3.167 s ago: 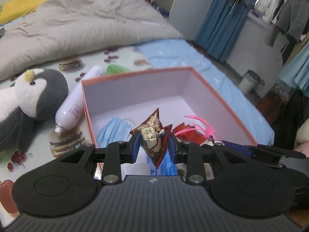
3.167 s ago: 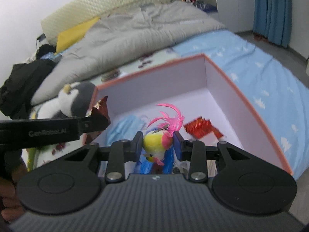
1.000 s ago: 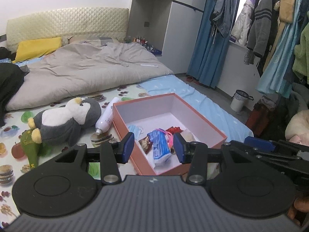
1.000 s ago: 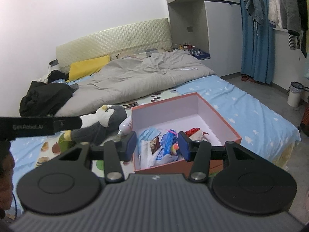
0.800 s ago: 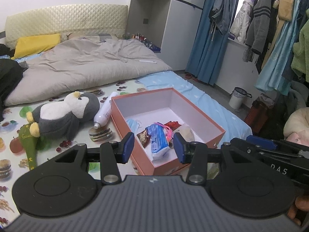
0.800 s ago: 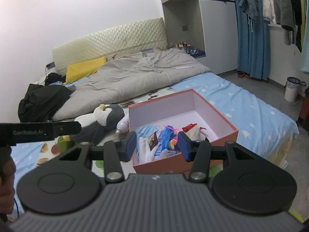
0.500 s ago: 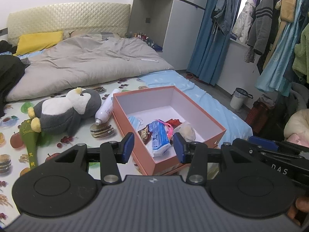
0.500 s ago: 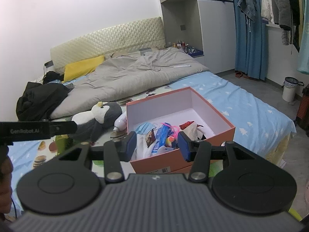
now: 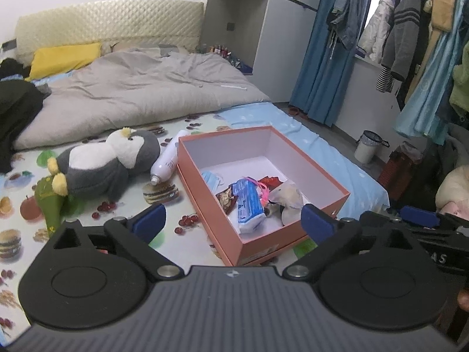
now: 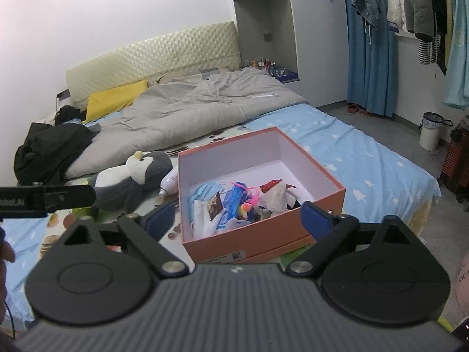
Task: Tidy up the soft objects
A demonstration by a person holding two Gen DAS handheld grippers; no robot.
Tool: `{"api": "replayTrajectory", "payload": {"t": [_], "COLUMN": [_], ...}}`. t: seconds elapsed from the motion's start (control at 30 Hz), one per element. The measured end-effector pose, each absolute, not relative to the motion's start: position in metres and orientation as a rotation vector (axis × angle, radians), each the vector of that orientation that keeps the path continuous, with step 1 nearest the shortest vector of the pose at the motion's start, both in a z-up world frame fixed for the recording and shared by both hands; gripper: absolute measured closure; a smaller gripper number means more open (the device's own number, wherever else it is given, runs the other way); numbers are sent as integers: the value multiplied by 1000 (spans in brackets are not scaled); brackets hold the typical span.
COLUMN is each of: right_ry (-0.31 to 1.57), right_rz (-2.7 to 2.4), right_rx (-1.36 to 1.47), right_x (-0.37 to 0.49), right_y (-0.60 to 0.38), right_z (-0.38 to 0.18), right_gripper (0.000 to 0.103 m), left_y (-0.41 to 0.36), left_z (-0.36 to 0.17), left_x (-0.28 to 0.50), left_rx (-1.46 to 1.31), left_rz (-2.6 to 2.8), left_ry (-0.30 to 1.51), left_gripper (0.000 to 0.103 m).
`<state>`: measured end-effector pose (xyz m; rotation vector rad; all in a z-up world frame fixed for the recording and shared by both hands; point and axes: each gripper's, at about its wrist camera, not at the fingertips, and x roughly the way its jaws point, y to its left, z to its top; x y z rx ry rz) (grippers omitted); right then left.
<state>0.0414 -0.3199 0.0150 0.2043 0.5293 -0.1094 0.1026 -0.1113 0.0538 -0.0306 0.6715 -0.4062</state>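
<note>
Soft objects are mostly gathered in the orange box on the bed: a blue face mask, a blue packet, a brown wrapper, something red and a pale bundle are heaped in its near half, while the far half is bare. The task is judged to be well along. What seems left is outside the box: a plush penguin lies just to the left of it, with a white bottle between the two and a green item near the penguin's feet. Whether the bottle counts as soft cannot be settled.

The left gripper and the right gripper are held back from the box, and on each the jaws are opening, already wide, with nothing between them.

The near wall of the box hides part of the heap in the right wrist view, and the small toy with pink feathers is hard to make out. The green item is partly covered by the penguin, and the bed's near edge is cut off by the gripper bodies.
</note>
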Motion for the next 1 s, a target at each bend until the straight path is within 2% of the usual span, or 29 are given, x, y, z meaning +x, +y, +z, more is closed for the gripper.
{"api": "replayTrajectory", "payload": {"t": [1.0], "right_ry": [535], "right_rz": [-89], "right_rx": [208], "right_x": [38], "right_y": [-319], "right_z": [15], "right_gripper": [0], "left_y": [-103], "left_z": [51], "left_x": [100], "left_rx": [-58], "left_rz": [-359], "left_ry": [667], "left_gripper": [0]}}
